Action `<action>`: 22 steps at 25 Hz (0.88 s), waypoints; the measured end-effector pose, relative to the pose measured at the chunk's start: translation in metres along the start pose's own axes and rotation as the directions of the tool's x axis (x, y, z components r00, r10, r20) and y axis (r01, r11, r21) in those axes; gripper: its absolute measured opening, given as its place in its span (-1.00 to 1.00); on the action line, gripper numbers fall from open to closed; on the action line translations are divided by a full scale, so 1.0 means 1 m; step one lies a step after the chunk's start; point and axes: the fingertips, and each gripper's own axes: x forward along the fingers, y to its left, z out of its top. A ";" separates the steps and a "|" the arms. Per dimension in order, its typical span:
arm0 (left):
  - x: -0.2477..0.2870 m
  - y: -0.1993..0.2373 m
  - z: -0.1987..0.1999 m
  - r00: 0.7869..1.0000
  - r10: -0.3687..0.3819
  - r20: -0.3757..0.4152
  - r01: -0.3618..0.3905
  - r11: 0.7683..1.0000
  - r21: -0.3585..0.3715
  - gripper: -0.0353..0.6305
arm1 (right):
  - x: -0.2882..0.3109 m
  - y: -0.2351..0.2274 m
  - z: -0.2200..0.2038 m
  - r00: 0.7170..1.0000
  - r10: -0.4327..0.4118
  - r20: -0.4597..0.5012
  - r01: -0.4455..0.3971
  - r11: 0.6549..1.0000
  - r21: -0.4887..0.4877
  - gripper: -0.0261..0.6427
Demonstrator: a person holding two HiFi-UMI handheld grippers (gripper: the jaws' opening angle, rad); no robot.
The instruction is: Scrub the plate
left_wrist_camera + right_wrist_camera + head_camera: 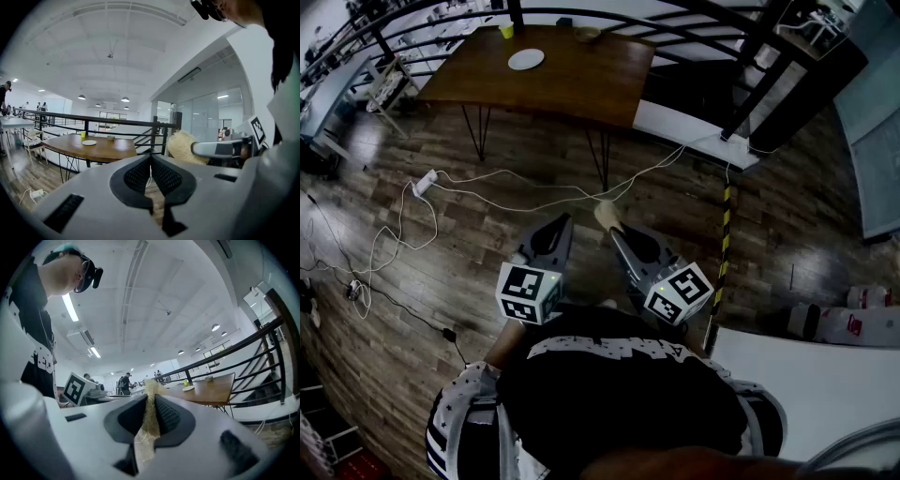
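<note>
Open-plan office loft. Black metal railing [93,123] along a raised level, glass-walled rooms [206,117], round ceiling lights [125,99], people at desks [123,383] in the background, wooden table [553,80], wood-plank floor [441,281], loose cables [487,192] and power strip [424,183].

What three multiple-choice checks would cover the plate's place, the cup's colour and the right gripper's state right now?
1. Where is the plate?
A. On the floor
B. On the table
C. In a sink

2. What colour is the cup?
A. Red
B. Blue
C. Yellow-green

3. What state is the right gripper in?
A. Open and empty
B. Shut on a scrubber
C. Shut on the plate

Answers:
1 B: the head view shows it lying on the wooden top, far from both grippers.
2 C: it shows yellow-green near the table's far edge.
3 B: beige fibre is pinched between its jaws.
</note>
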 end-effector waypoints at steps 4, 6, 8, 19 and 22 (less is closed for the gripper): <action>-0.001 0.001 0.000 1.000 0.004 0.005 -0.004 1.000 -0.009 -0.85 | 0.000 0.001 -0.002 1.000 -0.004 -0.026 0.004 1.000 -0.011 -0.78; -0.001 0.001 0.000 1.000 0.005 0.007 -0.005 1.000 -0.010 -0.85 | -0.001 0.001 -0.002 1.000 0.002 -0.010 -0.002 1.000 0.002 -0.78; -0.001 0.000 -0.001 1.000 0.004 0.007 -0.004 1.000 -0.012 -0.85 | -0.001 0.001 -0.002 1.000 0.011 0.000 -0.011 1.000 0.018 -0.78; -0.002 0.011 0.001 1.000 0.015 -0.002 -0.015 1.000 -0.020 -0.85 | 0.010 -0.002 -0.004 1.000 0.002 -0.014 -0.002 0.999 0.033 -0.78; 0.000 0.017 0.005 1.000 0.006 -0.002 -0.006 1.000 -0.017 -0.85 | 0.017 -0.004 -0.003 1.000 -0.013 -0.024 0.014 0.999 0.040 -0.78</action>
